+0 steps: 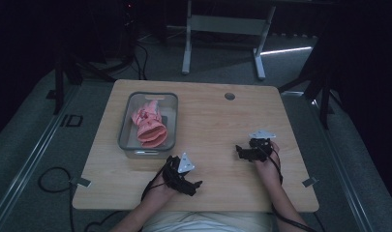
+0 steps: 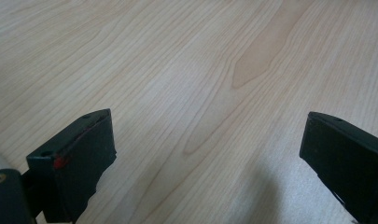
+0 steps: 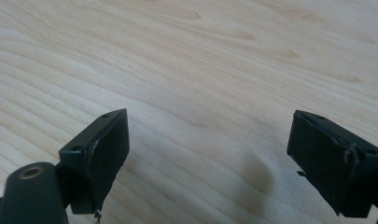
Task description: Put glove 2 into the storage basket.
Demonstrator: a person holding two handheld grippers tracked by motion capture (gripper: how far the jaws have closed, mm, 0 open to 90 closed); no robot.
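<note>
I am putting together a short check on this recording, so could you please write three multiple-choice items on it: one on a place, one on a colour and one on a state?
1. Where does the glove lie?
A. in the grey bin
B. on the bare table
C. between the jaws of the right gripper

2. What colour is the glove?
A. blue
B. pink
C. black

3. How do the jaws of the left gripper stand?
A. shut on the glove
B. shut on nothing
C. open, with nothing between them

Key: 1 A, the high view shows it inside the bin's walls; 2 B, it is plainly pink; 3 C, bare wood shows between the spread jaws.
</note>
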